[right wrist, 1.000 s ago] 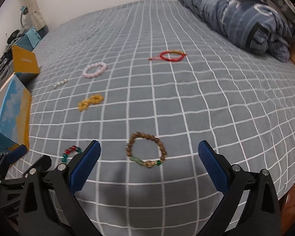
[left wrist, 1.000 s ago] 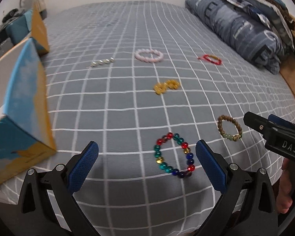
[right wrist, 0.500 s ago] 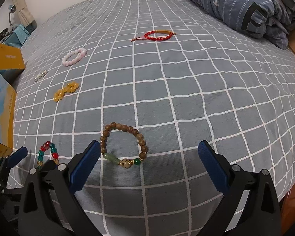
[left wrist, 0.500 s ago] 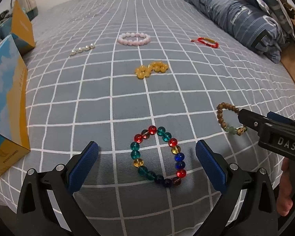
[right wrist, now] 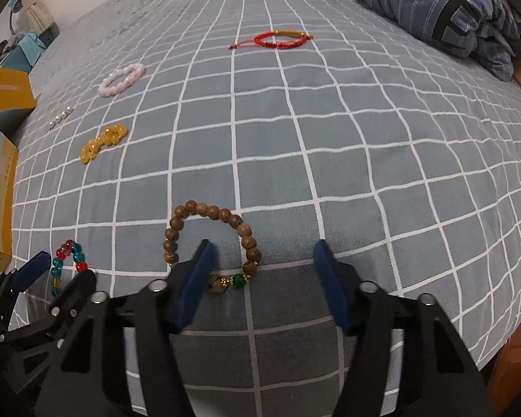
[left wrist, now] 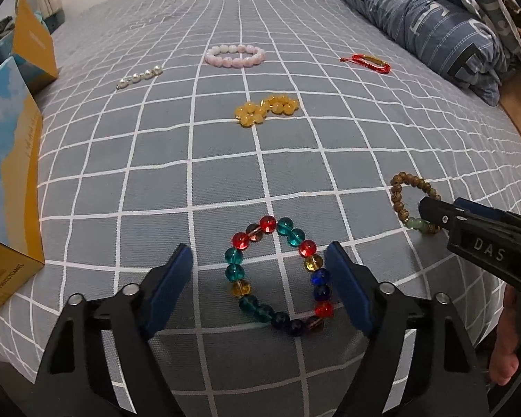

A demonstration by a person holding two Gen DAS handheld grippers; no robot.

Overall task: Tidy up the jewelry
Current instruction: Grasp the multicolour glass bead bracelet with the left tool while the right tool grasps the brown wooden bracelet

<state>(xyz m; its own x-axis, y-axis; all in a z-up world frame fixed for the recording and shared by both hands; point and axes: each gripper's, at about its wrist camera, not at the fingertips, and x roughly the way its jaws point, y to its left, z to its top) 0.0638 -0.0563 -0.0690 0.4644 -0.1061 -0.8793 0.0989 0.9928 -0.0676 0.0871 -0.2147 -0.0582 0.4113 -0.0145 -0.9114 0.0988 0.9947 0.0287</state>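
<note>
Jewelry lies scattered on the bed point(left wrist: 156, 180). Left gripper point(left wrist: 260, 285) has its jaws closing around the glass bracelet point(left wrist: 278, 274) at the near edge, right pad just beside the beads, left pad apart. Right gripper point(right wrist: 260, 278) is closing too: its left pad sits inside the wooden bracelet point(right wrist: 208, 236), the loop's right side between the jaws, not yet pinched. Farther off lie pink point(left wrist: 235, 55), yellow point(left wrist: 265, 109), pearl point(left wrist: 139, 77) and red point(left wrist: 366, 62) pieces.
</note>
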